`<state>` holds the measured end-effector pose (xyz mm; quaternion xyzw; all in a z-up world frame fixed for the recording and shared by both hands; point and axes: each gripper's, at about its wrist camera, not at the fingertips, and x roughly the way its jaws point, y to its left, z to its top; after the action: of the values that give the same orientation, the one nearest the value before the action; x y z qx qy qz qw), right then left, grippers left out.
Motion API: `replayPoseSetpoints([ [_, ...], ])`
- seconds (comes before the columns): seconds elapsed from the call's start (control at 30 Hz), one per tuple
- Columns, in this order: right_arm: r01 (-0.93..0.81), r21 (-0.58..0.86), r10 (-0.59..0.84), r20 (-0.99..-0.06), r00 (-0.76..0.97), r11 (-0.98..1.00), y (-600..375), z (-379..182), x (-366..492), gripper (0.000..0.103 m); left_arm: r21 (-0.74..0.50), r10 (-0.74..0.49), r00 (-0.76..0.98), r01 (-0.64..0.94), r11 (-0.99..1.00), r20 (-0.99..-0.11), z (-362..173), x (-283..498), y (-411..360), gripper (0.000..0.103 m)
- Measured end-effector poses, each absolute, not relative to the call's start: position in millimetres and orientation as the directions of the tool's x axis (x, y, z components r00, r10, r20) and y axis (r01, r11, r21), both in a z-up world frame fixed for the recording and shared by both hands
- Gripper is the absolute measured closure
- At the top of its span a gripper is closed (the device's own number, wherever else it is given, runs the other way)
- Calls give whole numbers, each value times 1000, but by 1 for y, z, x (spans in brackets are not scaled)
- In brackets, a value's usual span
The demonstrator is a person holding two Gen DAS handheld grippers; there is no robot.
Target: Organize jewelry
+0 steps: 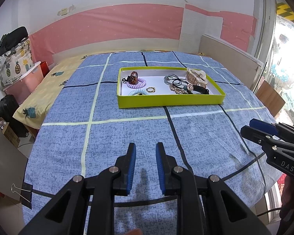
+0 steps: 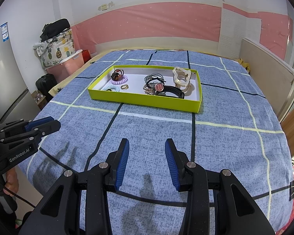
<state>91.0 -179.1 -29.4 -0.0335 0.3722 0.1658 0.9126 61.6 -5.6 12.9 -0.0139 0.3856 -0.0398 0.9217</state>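
Green tray [image 1: 170, 99] sat far from both empty, part-open claws [image 1: 146, 166] [image 2: 147, 162], so a rushed grab could tangle the hair ties [image 2: 154, 79].

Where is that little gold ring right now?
In both views the gold ring lies on the white floor of the yellow-green box, near its front wall, between the pale blue coil hair tie and the sparkly clip.

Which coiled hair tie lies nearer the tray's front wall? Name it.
The pale blue coiled hair tie, against the green tray's front wall. The purple coiled hair tie lies farther back, under a beaded ornament.
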Motion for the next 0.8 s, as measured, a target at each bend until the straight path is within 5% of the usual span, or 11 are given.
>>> replayPoseSetpoints([
  [0.8,-325,62,275,-692,667,944,-179,-29,90,64,-46,-73,699,57,997,-712,10,63,-6,81],
])
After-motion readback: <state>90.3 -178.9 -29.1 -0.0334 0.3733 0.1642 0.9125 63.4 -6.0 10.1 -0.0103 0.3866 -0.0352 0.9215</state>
